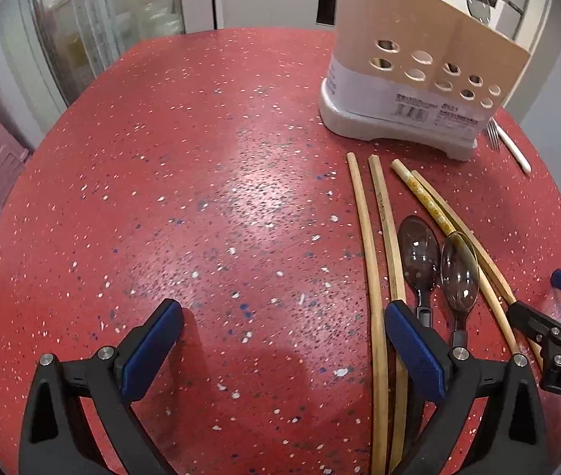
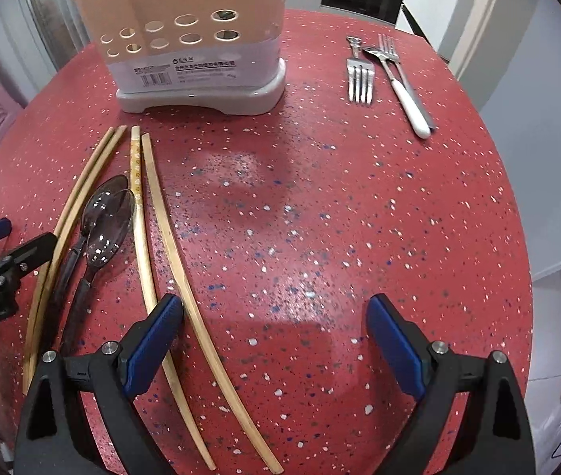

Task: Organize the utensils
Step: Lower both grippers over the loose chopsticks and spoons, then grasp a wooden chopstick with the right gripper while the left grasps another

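Both grippers — left (image 1: 284, 352) and right (image 2: 276, 348) — are hovering wide open, holding nothing. Chopsticks (image 2: 169, 237) and spoons (image 2: 106, 221) are lying before the holder (image 2: 197, 39); forks (image 2: 359, 79) farther right. Nothing looks gripped yet — next, closing on one chopstick.

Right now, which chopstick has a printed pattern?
The third chopstick from the left in the right wrist view: speckled yellow print on its upper half, tip beside the spoon bowls. The other three are plain.
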Demonstrator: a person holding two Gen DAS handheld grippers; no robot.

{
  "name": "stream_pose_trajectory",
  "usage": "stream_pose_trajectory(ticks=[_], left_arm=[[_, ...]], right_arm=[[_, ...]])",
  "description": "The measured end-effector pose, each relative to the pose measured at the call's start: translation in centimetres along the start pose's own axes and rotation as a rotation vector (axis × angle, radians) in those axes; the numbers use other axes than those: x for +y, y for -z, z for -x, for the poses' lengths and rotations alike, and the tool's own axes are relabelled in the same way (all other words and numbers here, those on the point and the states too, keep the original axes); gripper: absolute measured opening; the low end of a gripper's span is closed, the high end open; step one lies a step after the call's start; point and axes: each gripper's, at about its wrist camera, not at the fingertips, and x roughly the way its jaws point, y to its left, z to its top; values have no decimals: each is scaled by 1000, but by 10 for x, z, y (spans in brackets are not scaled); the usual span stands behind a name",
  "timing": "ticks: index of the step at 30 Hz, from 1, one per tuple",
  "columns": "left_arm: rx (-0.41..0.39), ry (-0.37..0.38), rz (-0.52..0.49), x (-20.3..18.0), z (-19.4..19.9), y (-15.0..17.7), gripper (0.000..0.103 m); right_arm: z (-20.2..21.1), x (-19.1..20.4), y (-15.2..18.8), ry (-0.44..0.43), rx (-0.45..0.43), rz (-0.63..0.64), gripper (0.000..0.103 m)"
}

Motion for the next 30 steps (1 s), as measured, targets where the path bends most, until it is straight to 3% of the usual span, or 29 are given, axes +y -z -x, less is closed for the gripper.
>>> stream_pose_trajectory(ticks=[4, 7, 12, 18, 19, 21, 22, 25, 30], left_arm=[[0, -11, -13, -6, -5, -8, 103], [5, -11, -15, -8, -8, -16, 103], [19, -7, -25, -6, -12, -27, 103], [35, 0, -36, -7, -16, -36, 103], [29, 6, -42, -8, -14, -37, 103], [31, 13, -56, -13, -12, -40, 99], [35, 19, -69, -18, -12, -43, 96], [53, 23, -108, -31, -12, -49, 87], [98, 20, -106, -36, -15, -57, 86]], right_arm=[[-4, 8, -13, -9, 12, 43, 95], [-8, 21, -28, -23, 13, 102, 88], [-14, 35, -51, -73, 36, 159, 62], [-21, 46, -72, -95, 99, 208, 48], [-21, 46, -74, -99, 105, 211, 43], [-19, 46, -73, -111, 116, 219, 14], [-19, 44, -73, -107, 120, 220, 7], [-17, 36, -69, -110, 113, 197, 7], [-11, 15, -58, -132, 70, 147, 7]])
